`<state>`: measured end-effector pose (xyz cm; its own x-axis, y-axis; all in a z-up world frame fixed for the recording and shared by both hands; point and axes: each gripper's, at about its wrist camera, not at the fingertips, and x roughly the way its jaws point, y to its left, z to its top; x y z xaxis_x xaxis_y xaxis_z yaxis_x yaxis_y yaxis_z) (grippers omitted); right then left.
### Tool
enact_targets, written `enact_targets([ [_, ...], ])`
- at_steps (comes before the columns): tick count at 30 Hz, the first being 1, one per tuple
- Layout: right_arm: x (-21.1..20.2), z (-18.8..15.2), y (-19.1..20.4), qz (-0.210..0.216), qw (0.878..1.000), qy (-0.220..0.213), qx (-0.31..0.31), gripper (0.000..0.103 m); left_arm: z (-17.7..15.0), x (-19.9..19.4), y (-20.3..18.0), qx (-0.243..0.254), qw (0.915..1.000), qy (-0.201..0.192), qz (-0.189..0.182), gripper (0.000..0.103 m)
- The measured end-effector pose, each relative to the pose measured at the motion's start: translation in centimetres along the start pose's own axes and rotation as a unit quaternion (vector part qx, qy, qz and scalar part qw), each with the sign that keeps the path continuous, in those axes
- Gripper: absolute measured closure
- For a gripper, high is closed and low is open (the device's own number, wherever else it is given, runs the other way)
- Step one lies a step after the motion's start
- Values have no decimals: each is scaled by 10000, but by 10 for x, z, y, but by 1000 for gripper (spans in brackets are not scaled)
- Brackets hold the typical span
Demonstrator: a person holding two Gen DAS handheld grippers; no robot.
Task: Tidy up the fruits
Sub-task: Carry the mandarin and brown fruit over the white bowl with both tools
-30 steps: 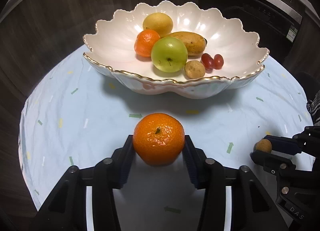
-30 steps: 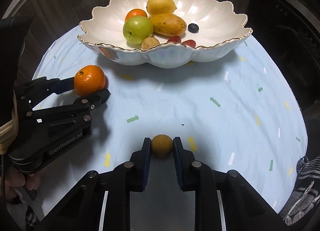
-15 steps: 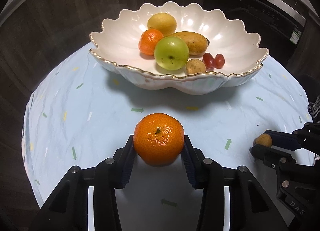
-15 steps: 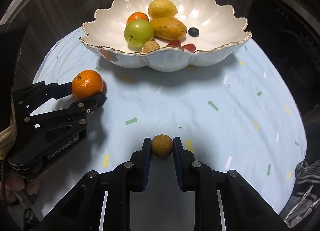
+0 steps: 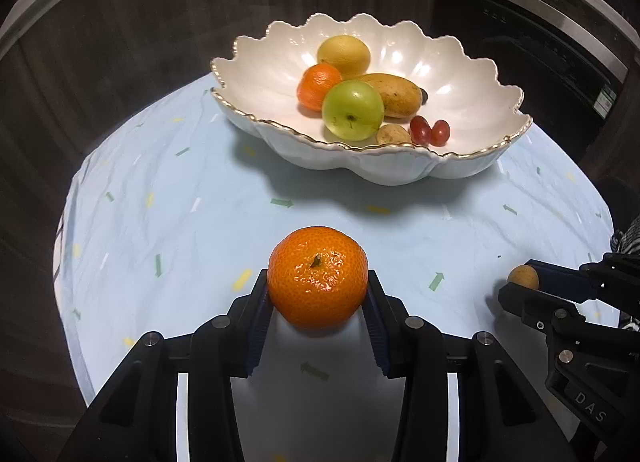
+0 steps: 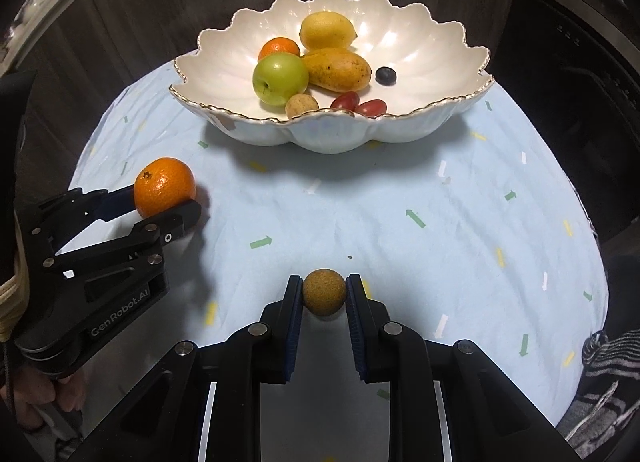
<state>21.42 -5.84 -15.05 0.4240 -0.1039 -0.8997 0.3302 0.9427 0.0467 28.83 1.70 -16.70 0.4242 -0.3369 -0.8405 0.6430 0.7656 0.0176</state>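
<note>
Nearest, right gripper [image 6: 324, 294] closed narrow on the small brown fruit [image 6: 324, 297], pads pressing both flanks, held on the near side of the bowl [image 6: 448, 118] and well short of it, over the pale blue tablecloth [image 6: 440, 222]; left gripper [image 5: 318, 294] closed on the mandarin [image 5: 318, 276], stem up, its jaws having just closed a little further with the fruit between them, likewise on the near side of the bowl; seen from the right wrist, the mandarin sits left of the bowl's near rim, apart from it; whether either fruit clears the cloth cannot be told; no loose fruit visible on the cloth; farther, inside the bowl: green apple [image 6: 280, 78], second small brown fruit [image 6: 302, 105] and two red grapes [image 6: 358, 104] by the near rim, mango [image 6: 338, 69] and blueberry [image 6: 385, 75] mid-bowl, second mandarin [image 6: 279, 48] and lemon [image 6: 327, 30] toward the far wall; judgement: task mostly done, both last fruits gripped, remaining work is carrying each over the near rim and letting go.
</note>
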Motion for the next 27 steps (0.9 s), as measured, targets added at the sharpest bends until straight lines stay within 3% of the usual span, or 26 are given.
enact_targets([
  [14,-20,9,-13,140,9995,-297,-13,80,-2,-29,-1,-709,9971,-188,203,61],
  [27,-49,32,-30,298,9959,-850,-99,80,17,-62,-9,-1148,9916,-474,363,61],
])
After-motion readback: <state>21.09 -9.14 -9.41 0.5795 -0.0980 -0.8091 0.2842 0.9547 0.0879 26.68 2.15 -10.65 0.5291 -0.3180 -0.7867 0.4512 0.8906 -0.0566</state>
